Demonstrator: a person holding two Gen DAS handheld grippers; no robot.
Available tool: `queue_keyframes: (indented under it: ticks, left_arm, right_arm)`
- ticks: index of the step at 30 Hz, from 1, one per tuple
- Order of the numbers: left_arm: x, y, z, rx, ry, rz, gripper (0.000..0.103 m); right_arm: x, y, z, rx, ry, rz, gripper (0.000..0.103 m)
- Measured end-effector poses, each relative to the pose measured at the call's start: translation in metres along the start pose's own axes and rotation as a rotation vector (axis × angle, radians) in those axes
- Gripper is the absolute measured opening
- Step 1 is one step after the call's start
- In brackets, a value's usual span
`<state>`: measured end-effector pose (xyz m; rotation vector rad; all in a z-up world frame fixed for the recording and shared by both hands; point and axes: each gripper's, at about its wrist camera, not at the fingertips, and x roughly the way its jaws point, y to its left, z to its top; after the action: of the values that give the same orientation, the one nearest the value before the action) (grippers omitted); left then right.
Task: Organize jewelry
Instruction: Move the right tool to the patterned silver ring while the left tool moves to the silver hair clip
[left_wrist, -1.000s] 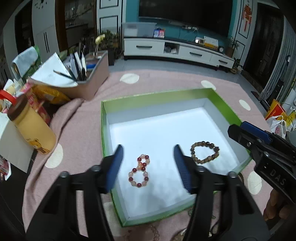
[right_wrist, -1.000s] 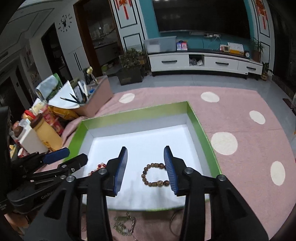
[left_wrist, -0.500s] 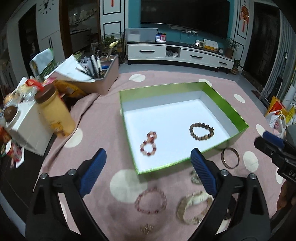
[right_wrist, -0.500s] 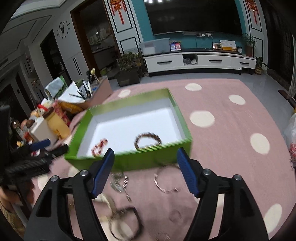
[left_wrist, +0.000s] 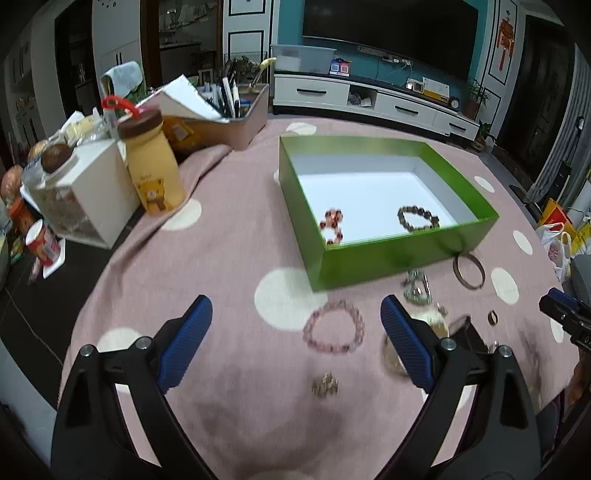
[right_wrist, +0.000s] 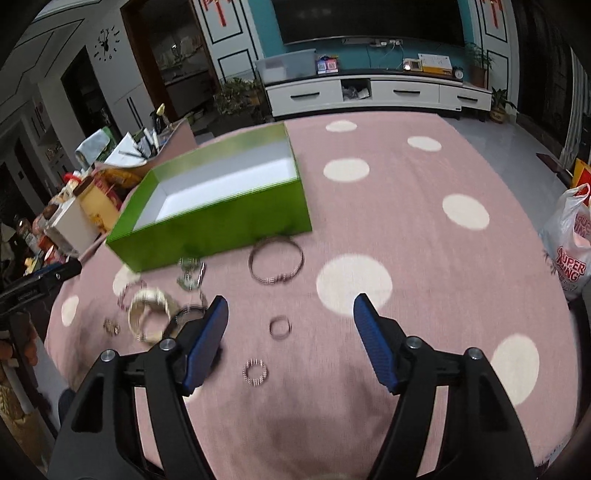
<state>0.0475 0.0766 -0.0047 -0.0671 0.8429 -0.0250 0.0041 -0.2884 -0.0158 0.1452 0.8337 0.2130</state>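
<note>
A green box (left_wrist: 388, 254) with a white floor holds a red-and-pink bead bracelet (left_wrist: 332, 227) and a brown bead bracelet (left_wrist: 417, 218). In front of it on the pink cloth lie a pink bead bracelet (left_wrist: 333, 331), a brown bangle (left_wrist: 469, 271), a silver chain piece (left_wrist: 416, 286) and small rings. My left gripper (left_wrist: 295, 339) is open and empty, above the pink bracelet's near side. My right gripper (right_wrist: 291, 334) is open and empty over a small ring (right_wrist: 280, 327); a wire bangle (right_wrist: 276, 264) and the box (right_wrist: 221, 229) lie beyond.
At the left stand a yellow bear bottle (left_wrist: 151, 173), a white box (left_wrist: 92, 192) and a tray of pens and papers (left_wrist: 221, 114). A small gold charm (left_wrist: 325, 384) lies near me. A plastic bag (right_wrist: 572, 243) sits off the table's right edge.
Both grippers have pulled back out of the box and opened wider. The loose jewelry in front of the box has come into view. Both bracelets stay in the box.
</note>
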Motion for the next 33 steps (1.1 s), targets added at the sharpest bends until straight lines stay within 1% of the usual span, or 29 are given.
queue_keyframes:
  ticks: [9, 16, 19, 20, 22, 23, 24, 25, 29, 30, 31, 33]
  left_arm:
    - [0.003, -0.001, -0.035, 0.014, 0.057, -0.021, 0.094]
    - [0.016, -0.014, -0.057, 0.055, 0.085, -0.004, 0.094]
    - [0.023, -0.019, -0.062, 0.074, 0.091, 0.008, 0.092]
    - [0.024, -0.020, -0.063, 0.076, 0.091, 0.006, 0.091]
    - [0.026, -0.023, -0.064, 0.083, 0.086, 0.004, 0.086]
    - [0.028, -0.024, -0.064, 0.087, 0.081, 0.006, 0.085]
    - [0.029, -0.025, -0.063, 0.088, 0.079, 0.007, 0.081]
    - [0.030, -0.025, -0.064, 0.089, 0.077, 0.007, 0.078]
    - [0.036, -0.027, -0.065, 0.092, 0.082, -0.005, 0.072]
    - [0.037, -0.028, -0.066, 0.097, 0.081, -0.006, 0.068]
    - [0.038, -0.029, -0.067, 0.098, 0.082, -0.007, 0.063]
    - [0.042, -0.028, -0.068, 0.095, 0.090, -0.007, 0.057]
  right_arm:
    - [0.004, 0.008, -0.030, -0.023, 0.062, 0.037, 0.071]
    - [0.017, 0.022, -0.052, -0.086, 0.082, 0.064, 0.071]
    - [0.024, 0.026, -0.059, -0.110, 0.093, 0.058, 0.071]
    - [0.026, 0.027, -0.061, -0.117, 0.093, 0.054, 0.069]
    - [0.031, 0.028, -0.062, -0.123, 0.091, 0.053, 0.063]
    - [0.032, 0.028, -0.063, -0.126, 0.090, 0.051, 0.059]
    - [0.035, 0.029, -0.063, -0.133, 0.088, 0.045, 0.055]
    - [0.036, 0.030, -0.063, -0.139, 0.081, 0.039, 0.054]
    - [0.040, 0.033, -0.062, -0.166, 0.059, 0.029, 0.046]
    - [0.041, 0.033, -0.062, -0.174, 0.054, 0.025, 0.042]
    - [0.041, 0.034, -0.062, -0.182, 0.050, 0.018, 0.041]
    - [0.042, 0.037, -0.062, -0.202, 0.042, 0.000, 0.036]
